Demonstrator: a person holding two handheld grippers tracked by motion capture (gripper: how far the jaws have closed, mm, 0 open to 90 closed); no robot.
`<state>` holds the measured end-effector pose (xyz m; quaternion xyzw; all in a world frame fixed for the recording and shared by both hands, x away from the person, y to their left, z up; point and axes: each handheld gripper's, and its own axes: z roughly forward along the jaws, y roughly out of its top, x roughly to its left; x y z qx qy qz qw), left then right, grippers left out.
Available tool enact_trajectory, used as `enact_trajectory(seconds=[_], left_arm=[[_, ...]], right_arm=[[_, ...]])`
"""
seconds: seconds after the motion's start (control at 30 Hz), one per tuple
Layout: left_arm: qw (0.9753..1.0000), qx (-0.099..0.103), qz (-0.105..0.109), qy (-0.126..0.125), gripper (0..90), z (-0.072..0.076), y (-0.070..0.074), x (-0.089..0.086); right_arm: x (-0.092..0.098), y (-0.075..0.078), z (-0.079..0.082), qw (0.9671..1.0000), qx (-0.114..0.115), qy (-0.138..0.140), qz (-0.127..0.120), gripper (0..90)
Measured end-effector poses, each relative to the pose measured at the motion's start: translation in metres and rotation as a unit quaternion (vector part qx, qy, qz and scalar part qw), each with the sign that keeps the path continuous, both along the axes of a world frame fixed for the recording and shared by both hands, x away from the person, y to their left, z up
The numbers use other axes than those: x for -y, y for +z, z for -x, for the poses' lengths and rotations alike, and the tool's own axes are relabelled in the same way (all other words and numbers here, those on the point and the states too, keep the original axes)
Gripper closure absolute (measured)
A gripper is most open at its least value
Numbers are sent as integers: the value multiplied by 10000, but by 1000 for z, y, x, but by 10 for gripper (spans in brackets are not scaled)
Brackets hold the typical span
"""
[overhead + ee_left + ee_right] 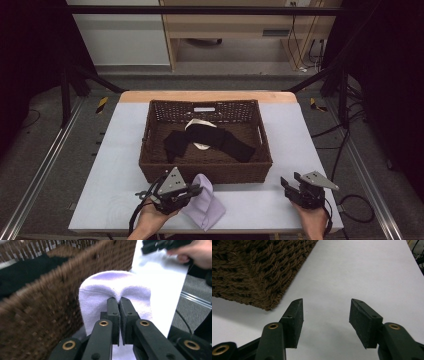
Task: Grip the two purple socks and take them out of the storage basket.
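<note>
A lilac sock (205,204) hangs just in front of the brown wicker basket (150,165), pinched in my left gripper (196,190). In the left gripper view the two jaws are pressed together on a fold of the lilac sock (110,287), right beside the basket wall (45,305). Inside the basket lie black socks (210,139) over a cream sock (196,124). My right gripper (291,183) is held near the table's front right, open, with only bare white table (362,272) between its jaws; the basket corner (257,275) shows at upper left.
The white table (120,150) has free strips left and right of the basket. Its front edge lies just below both hands. Black frame rails, cables and a grey floor surround the table. A wooden cabinet stands at the back.
</note>
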<state>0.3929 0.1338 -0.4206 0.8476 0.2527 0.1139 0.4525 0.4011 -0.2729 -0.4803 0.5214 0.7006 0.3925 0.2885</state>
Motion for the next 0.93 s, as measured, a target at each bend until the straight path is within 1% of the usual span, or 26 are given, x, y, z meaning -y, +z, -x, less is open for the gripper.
enact_trajectory(seconds=[0.1,0.13,0.17,0.2,0.23,0.27,0.3,0.33,0.37,0.4,0.43,0.5,0.53,0.57,0.6,0.67,0.7,0.73,0.77,0.8,0.83,0.87,0.9,0.93], left_arm=[[9998,-115,-127,42,856,-6,-13,4],[9998,-132,-141,37,856,-7,-15,4],[9997,-190,-158,46,813,-9,-20,5],[9997,-190,-158,46,777,-9,-20,5],[9993,-126,-319,111,725,-9,-22,6],[9991,-88,-378,140,694,-8,-22,5],[9991,-88,-378,140,646,-8,-22,5],[9989,-44,-420,219,646,-7,-21,4],[9987,-13,-386,337,563,-7,-19,-1],[9987,-13,-386,337,541,-7,-19,-1],[9986,-7,-342,412,541,-6,-18,-4],[9979,8,-286,580,494,-6,-17,-13],[9972,8,-258,708,462,-5,-17,-20],[9966,9,-244,789,455,-5,-18,-25],[9966,9,-244,789,442,-5,-18,-25],[9956,-32,-214,914,426,-4,-19,-34],[9944,-41,-244,1023,405,-3,-22,-42],[9944,-41,-244,1023,398,-3,-22,-42],[9934,-48,-282,1113,390,-3,-24,-51],[9934,-48,-282,1113,385,-3,-24,-51],[9920,-52,-327,1217,380,-2,-27,-59],[9912,-50,-332,1277,376,-2,-28,-63],[9907,-62,-332,1317,373,-2,-29,-66],[9907,-62,-332,1317,370,-2,-29,-66]], right_arm=[[0,0,0,10000,-7,8,5,449],[0,0,0,10000,-7,8,5,449],[0,0,0,10000,-25,5,-9,448],[0,0,0,10000,-25,5,-9,448],[0,0,0,10000,-33,5,-18,446],[0,0,0,10000,-43,-2,-23,446],[0,0,0,10000,-40,1,-15,446],[0,0,0,10000,-40,1,-15,446],[0,0,0,10000,-32,-3,-14,445],[0,0,0,10000,-32,-3,-14,445],[0,0,0,10000,-31,-4,-17,445],[1,0,0,10000,-35,-6,-18,442],[1,0,1,10000,-36,-20,-33,437],[1,0,1,10000,-38,-27,-36,435],[1,0,1,10000,-38,-27,-36,435],[2,0,0,10000,-44,-31,-30,429],[2,-1,0,10000,-46,-33,-26,420],[2,-1,0,10000,-46,-33,-26,420],[2,-1,0,10000,-63,-52,-36,405],[2,-1,0,10000,-63,-52,-36,405],[2,-1,0,10000,-67,-66,-32,398],[2,-1,0,9999,-73,-67,-41,396],[3,-1,0,9999,-80,-65,-50,392],[3,-1,0,9999,-82,-70,-48,389]])
